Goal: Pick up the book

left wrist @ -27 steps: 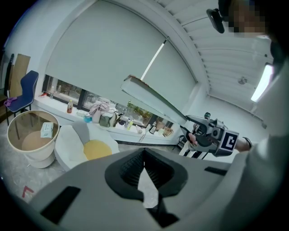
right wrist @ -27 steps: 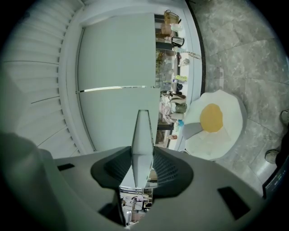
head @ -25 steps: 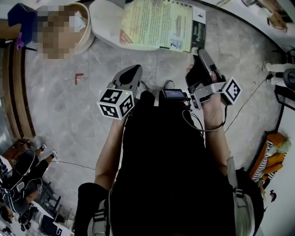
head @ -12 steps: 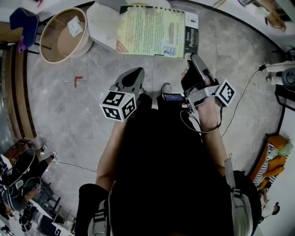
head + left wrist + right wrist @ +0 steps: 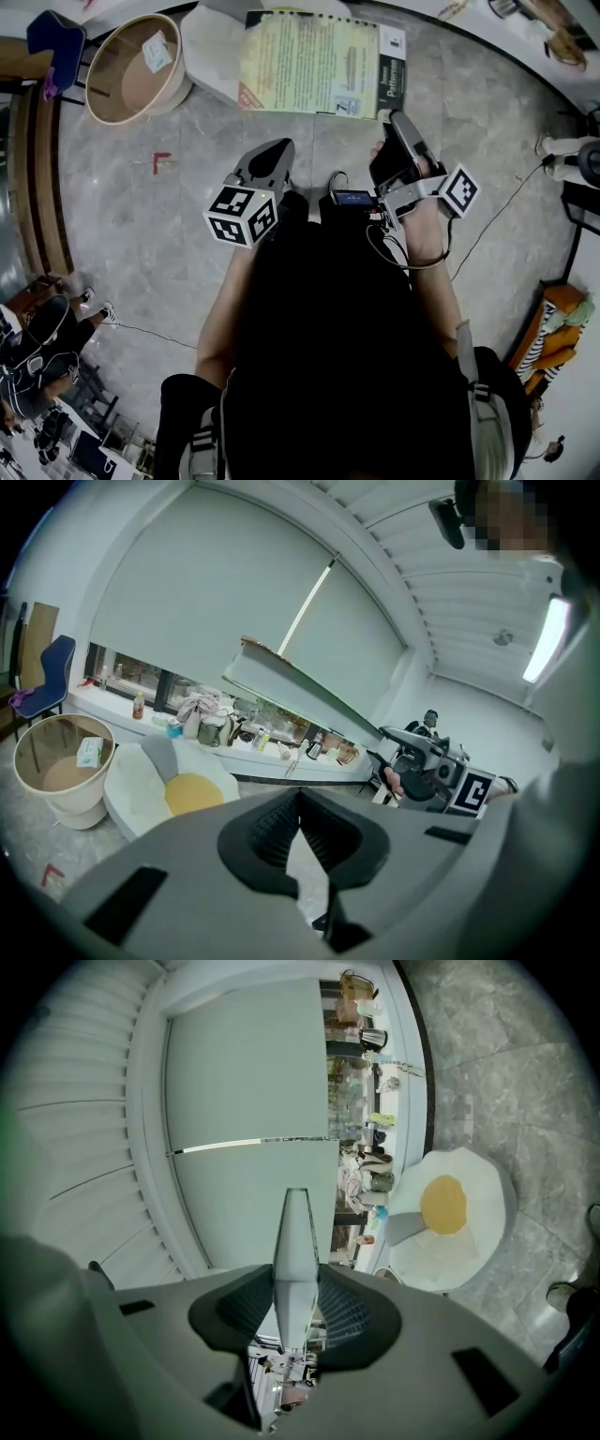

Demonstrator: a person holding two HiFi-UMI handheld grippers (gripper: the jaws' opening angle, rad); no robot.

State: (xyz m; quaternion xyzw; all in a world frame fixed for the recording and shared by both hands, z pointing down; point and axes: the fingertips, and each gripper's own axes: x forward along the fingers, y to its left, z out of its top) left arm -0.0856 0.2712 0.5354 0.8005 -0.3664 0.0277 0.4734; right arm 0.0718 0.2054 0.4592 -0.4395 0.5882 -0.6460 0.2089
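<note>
The book (image 5: 314, 61), pale yellow-green with a dark spine strip (image 5: 392, 70), hangs flat above the floor at the top of the head view. My right gripper (image 5: 394, 120) is shut on its near right corner. The right gripper view shows the book edge-on (image 5: 296, 1241), pinched between the ribbed pads (image 5: 339, 1312). From the left gripper view it is a thin tilted slab (image 5: 309, 691) in the air. My left gripper (image 5: 270, 150) sits left of the right one, below the book and apart from it. Its jaws are shut, tips together (image 5: 300, 794), with nothing held.
A round tan bin (image 5: 136, 66) with a paper inside stands at upper left, next to a blue chair (image 5: 52, 37). A white egg-shaped cushion (image 5: 211, 42) lies under the book. The grey floor bears a red mark (image 5: 161, 159). People sit at lower left (image 5: 42, 356).
Over the first half second both grippers and the book shifted slightly up and left in the head view. Since then nothing has moved, and the right grip is unchanged.
</note>
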